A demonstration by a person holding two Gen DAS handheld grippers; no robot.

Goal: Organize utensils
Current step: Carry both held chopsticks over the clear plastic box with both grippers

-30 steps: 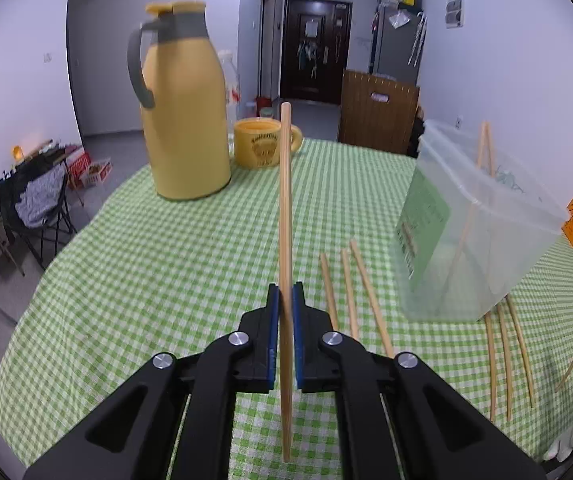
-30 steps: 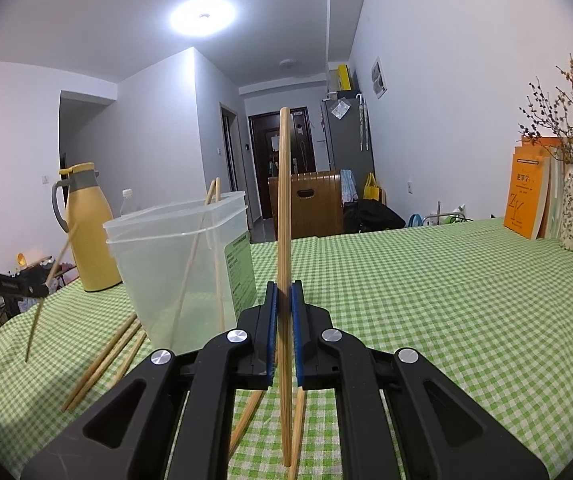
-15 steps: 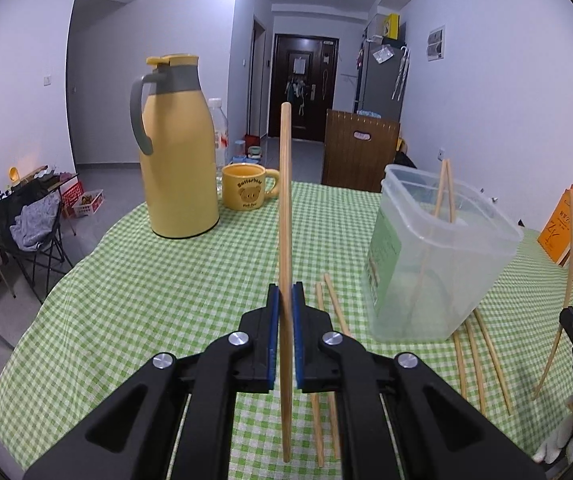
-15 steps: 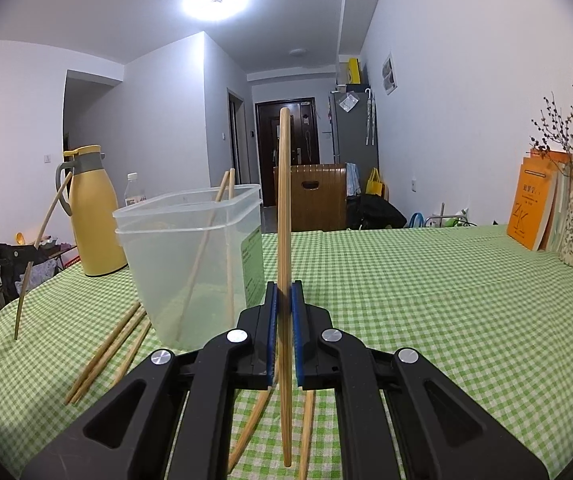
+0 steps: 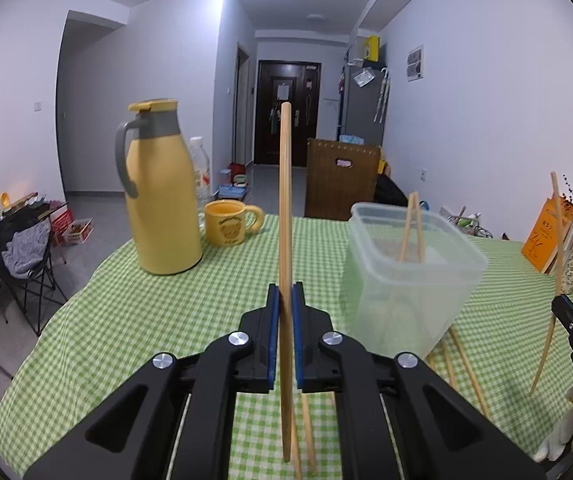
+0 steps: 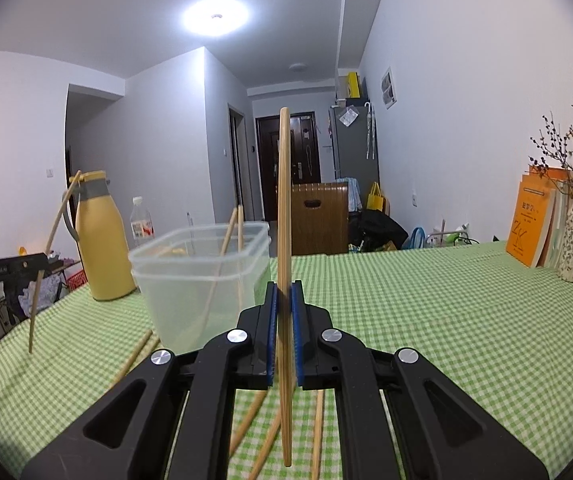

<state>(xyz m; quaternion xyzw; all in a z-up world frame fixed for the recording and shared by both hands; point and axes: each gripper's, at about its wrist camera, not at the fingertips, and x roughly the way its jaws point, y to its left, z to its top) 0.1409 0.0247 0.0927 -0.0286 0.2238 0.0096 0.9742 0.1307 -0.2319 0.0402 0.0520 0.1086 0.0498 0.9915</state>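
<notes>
The left gripper (image 5: 283,296) is clamped tight, its blue pads (image 5: 272,332) pressing from both sides on an upright chopstick (image 5: 285,208) that runs well above and below the fingertips. The right gripper (image 6: 283,296) is closed the same way on its own upright chopstick (image 6: 284,208). Each gripper's black body shows at the edge of the other's view, held off the table.
</notes>
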